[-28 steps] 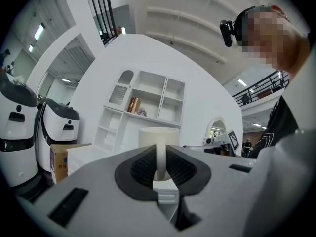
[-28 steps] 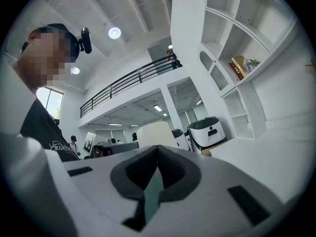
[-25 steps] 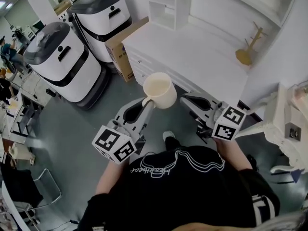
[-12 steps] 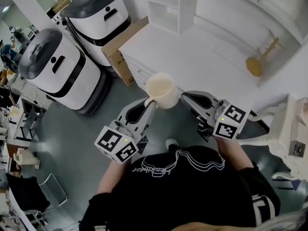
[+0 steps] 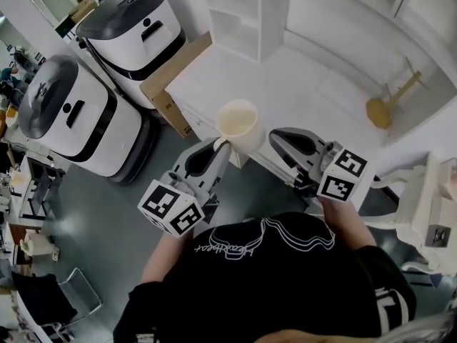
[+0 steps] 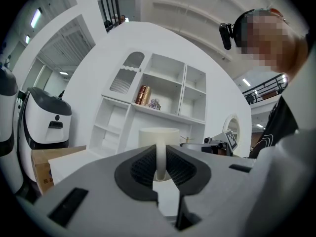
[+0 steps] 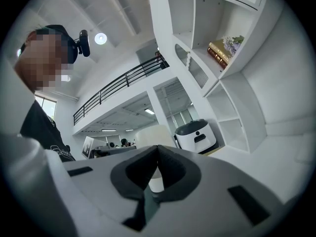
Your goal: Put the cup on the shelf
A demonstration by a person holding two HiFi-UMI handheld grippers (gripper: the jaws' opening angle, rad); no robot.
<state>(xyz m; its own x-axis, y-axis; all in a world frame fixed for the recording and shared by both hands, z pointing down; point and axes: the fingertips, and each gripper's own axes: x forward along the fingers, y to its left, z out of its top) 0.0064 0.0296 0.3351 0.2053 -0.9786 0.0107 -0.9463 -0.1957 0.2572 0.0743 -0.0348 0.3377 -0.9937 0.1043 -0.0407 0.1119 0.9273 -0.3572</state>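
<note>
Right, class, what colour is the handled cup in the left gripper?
Plain cream cup; head view shows it best.

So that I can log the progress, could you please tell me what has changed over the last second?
The person has moved toward the white counter, bringing the cup up to its front edge. Nothing was taken or let go: the left claw still grips the cup's handle, and the right claw stays shut and empty beside it.

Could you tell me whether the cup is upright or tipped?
Upright: the cup has its open mouth facing up, and the left gripper holds it by its handle.
</note>
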